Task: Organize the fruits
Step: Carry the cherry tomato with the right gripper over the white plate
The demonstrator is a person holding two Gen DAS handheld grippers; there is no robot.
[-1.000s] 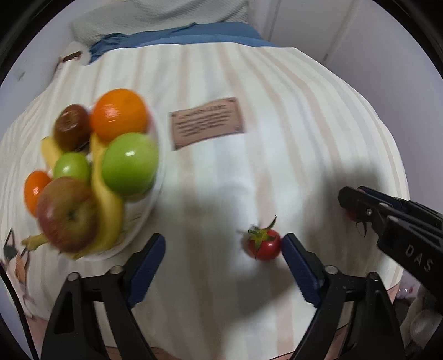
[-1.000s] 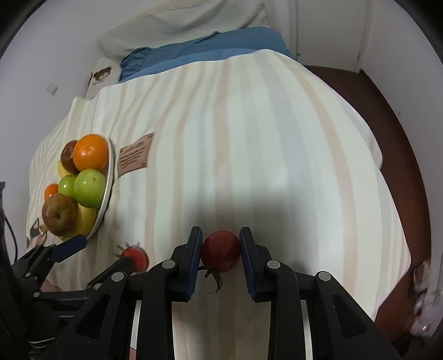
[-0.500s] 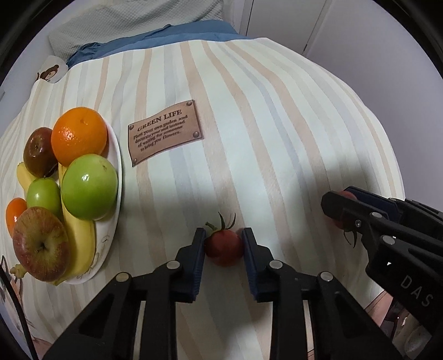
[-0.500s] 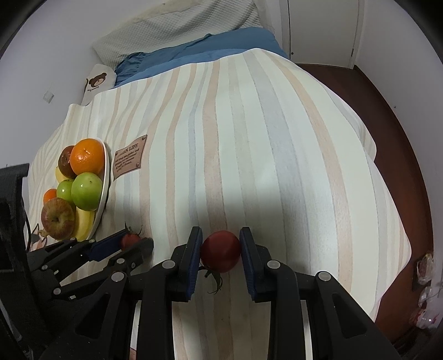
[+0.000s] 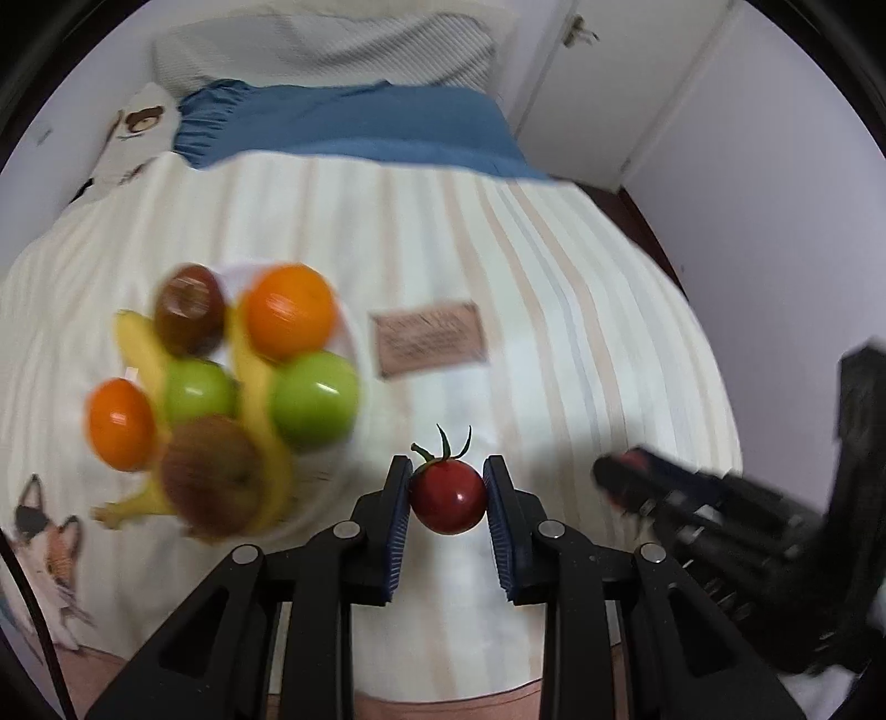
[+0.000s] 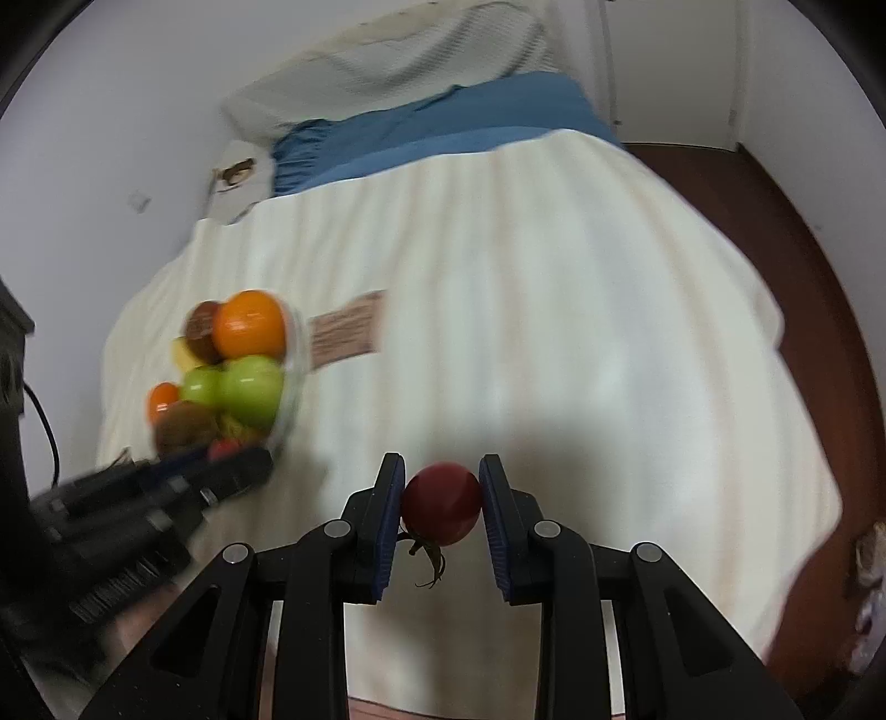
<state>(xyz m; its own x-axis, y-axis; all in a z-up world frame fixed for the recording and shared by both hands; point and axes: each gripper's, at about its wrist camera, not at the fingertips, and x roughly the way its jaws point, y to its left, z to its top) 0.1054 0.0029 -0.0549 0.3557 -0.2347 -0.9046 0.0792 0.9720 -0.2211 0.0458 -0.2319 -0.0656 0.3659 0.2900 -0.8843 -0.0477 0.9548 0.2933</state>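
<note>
Lifted off the bedspread point(image 5: 443, 232): tomato point(image 5: 447, 495) in left hand-held gripper point(image 5: 447, 498).

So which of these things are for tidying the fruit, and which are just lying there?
For the job:
- small red tomato with its green stalk up, held in the left tool
- darker red tomato, stalk hanging down, held in the right tool
- white plate piled with fruit

Just lying there:
- brown label patch
- blue sheet
- white pillow

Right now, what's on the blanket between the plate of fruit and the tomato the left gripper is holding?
Nothing: in the left wrist view, only bare striped blanket separates the plate from the tomato in the left gripper.
</note>
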